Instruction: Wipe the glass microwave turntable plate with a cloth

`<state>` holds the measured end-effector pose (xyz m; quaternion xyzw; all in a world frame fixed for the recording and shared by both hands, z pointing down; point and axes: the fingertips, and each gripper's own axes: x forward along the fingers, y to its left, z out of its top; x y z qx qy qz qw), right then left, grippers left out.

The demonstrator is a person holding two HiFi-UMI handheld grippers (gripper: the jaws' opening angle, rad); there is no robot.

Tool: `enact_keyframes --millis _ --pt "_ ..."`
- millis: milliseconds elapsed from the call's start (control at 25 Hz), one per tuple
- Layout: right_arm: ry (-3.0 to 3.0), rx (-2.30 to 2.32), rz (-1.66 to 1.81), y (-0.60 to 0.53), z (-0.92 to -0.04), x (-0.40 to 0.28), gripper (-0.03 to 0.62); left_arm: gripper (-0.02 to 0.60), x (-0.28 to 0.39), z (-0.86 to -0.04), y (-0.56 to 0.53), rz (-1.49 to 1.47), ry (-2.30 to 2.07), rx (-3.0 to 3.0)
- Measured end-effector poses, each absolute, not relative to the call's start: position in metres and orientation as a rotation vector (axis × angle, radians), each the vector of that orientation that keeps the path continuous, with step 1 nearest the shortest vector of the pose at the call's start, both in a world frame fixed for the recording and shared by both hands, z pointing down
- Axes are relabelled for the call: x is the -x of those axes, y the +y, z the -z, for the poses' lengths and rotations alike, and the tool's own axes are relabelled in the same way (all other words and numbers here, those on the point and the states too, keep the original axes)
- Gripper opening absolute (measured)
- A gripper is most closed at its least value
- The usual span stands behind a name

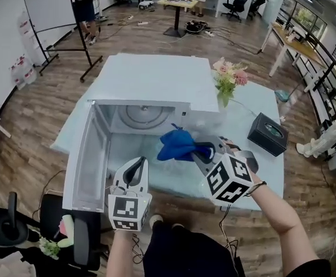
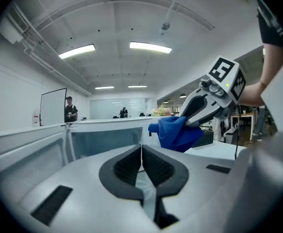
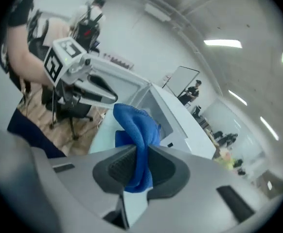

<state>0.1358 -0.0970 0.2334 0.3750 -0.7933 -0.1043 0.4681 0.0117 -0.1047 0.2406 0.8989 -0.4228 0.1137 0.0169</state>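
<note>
The glass turntable plate [image 1: 144, 117] lies inside the open white microwave [image 1: 156, 79]. A blue cloth [image 1: 176, 145] hangs in front of the microwave's opening, and my right gripper [image 1: 199, 151] is shut on it. In the right gripper view the cloth [image 3: 137, 130] is pinched between the dark pads of the right gripper [image 3: 140, 153]. My left gripper [image 1: 140, 163] is shut and holds nothing, low in front of the opening and left of the cloth. In the left gripper view the left gripper [image 2: 141, 148] has its jaws together, and the cloth [image 2: 176, 133] shows to the right beyond them.
The microwave door [image 1: 87, 160] swings out to the left. On the pale blue table [image 1: 254, 172] stand a vase of flowers [image 1: 228, 81] and a black tissue box [image 1: 268, 134] to the right. A black office chair [image 1: 9, 227] is at lower left.
</note>
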Motion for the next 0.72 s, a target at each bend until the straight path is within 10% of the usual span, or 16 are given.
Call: enact_keyframes --millis 720 --pt "-1.969 -2.538 -0.238 0.056 -0.178 -0.328 0.048 0.008 -0.169 -0.191 -0.052 -0.155 -0.67 -2.973"
